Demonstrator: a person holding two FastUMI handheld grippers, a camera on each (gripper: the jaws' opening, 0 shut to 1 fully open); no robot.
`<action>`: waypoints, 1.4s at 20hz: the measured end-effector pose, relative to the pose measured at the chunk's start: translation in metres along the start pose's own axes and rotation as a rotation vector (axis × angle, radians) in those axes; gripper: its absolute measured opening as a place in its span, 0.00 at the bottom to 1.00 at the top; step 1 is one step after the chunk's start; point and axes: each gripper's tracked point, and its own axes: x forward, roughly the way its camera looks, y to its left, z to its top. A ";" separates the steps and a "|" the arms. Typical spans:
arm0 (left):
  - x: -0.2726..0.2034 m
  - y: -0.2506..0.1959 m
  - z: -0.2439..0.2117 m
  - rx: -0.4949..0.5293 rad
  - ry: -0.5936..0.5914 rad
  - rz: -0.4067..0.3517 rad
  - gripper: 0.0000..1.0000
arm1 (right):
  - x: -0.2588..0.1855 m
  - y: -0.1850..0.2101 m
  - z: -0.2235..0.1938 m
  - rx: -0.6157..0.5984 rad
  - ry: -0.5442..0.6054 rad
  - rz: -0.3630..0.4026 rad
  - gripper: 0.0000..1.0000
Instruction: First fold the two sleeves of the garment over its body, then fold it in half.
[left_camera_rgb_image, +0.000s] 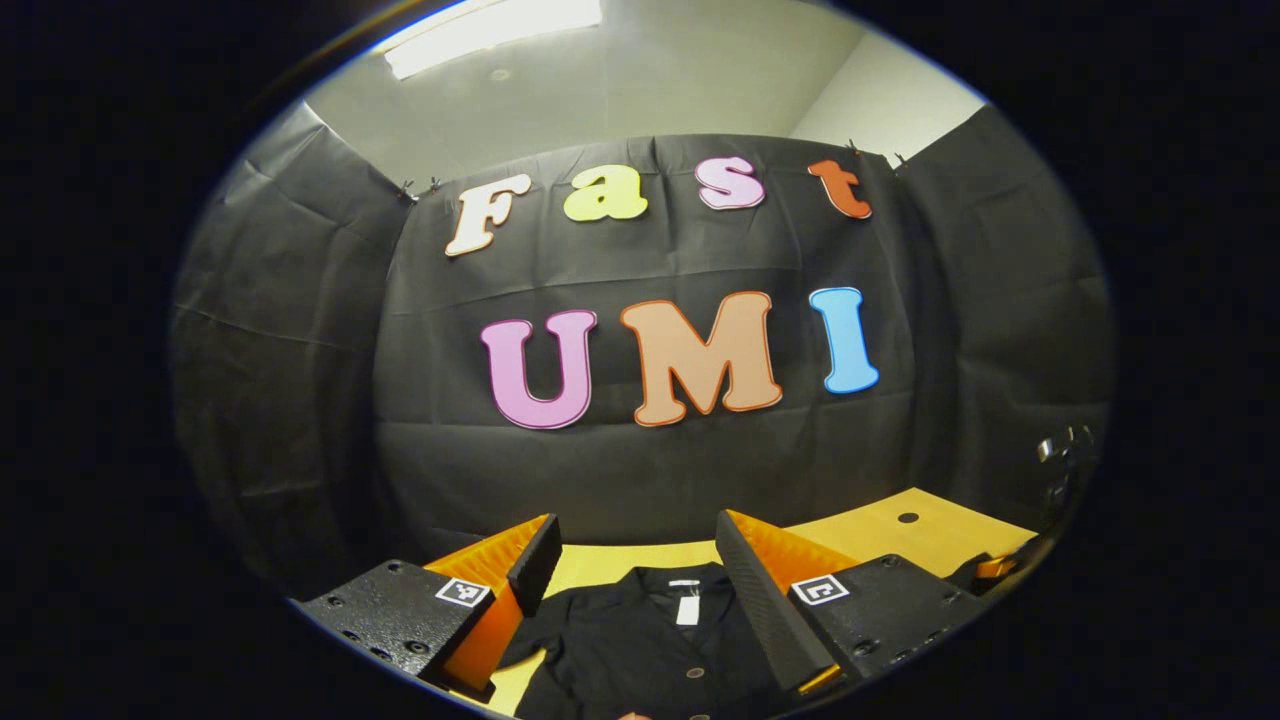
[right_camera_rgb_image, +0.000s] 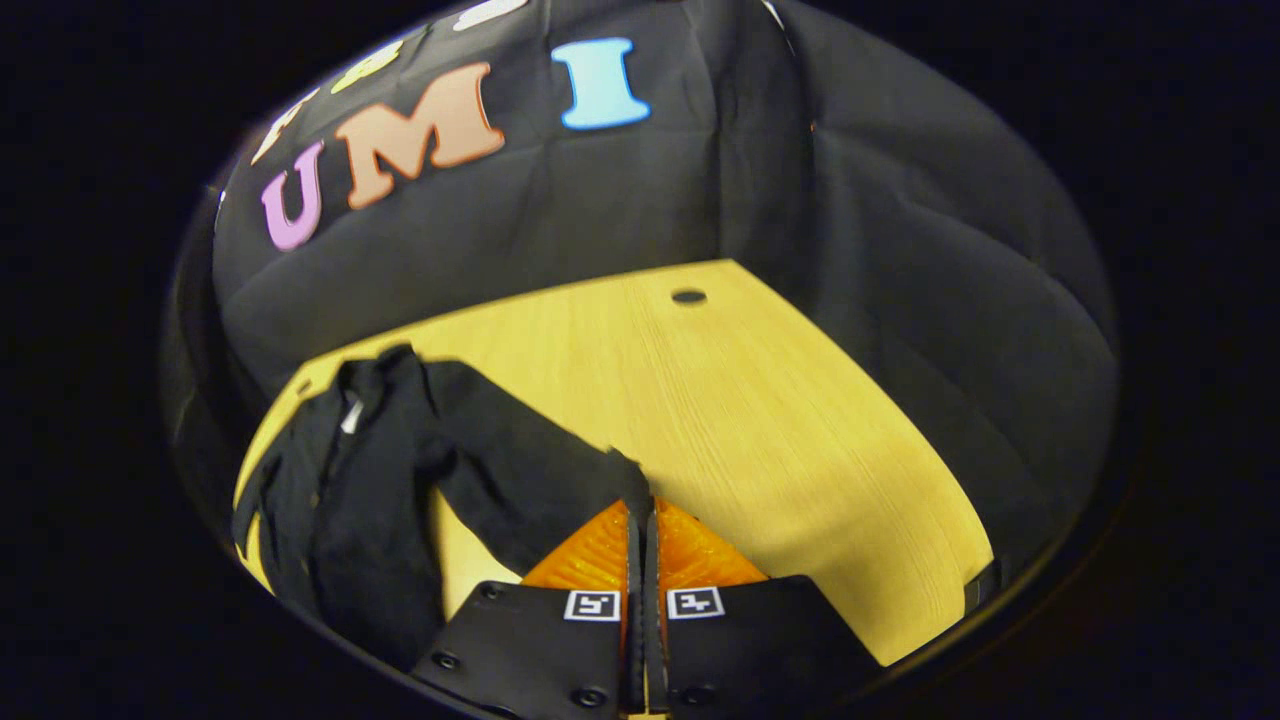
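Note:
A black button-up garment (left_camera_rgb_image: 640, 650) lies on the yellow wooden table (left_camera_rgb_image: 880, 535), collar and white neck label toward the far wall. My left gripper (left_camera_rgb_image: 638, 545) hovers open above the collar area, its fingers spread either side and holding nothing. In the right gripper view the garment's body (right_camera_rgb_image: 340, 520) lies bunched at the left. One sleeve (right_camera_rgb_image: 520, 460) stretches from the body to my right gripper (right_camera_rgb_image: 640, 505), which is shut on the cuff. The sleeve end is lifted slightly off the table.
The table (right_camera_rgb_image: 780, 420) runs wide and bare to the right of the sleeve, with a small round hole (right_camera_rgb_image: 688, 296) near its far edge. Black cloth walls close the booth on three sides. A metal clip-like object (left_camera_rgb_image: 1060, 445) shows at the right edge.

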 end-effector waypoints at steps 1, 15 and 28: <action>0.001 0.007 -0.004 -0.007 0.007 0.005 0.93 | -0.005 0.012 0.008 -0.026 -0.013 0.010 0.03; -0.016 0.123 -0.027 -0.028 0.040 0.111 0.93 | -0.037 0.240 0.074 -0.175 -0.142 0.281 0.03; -0.042 0.231 -0.071 -0.024 0.113 0.243 0.94 | -0.016 0.400 0.041 -0.312 -0.102 0.404 0.02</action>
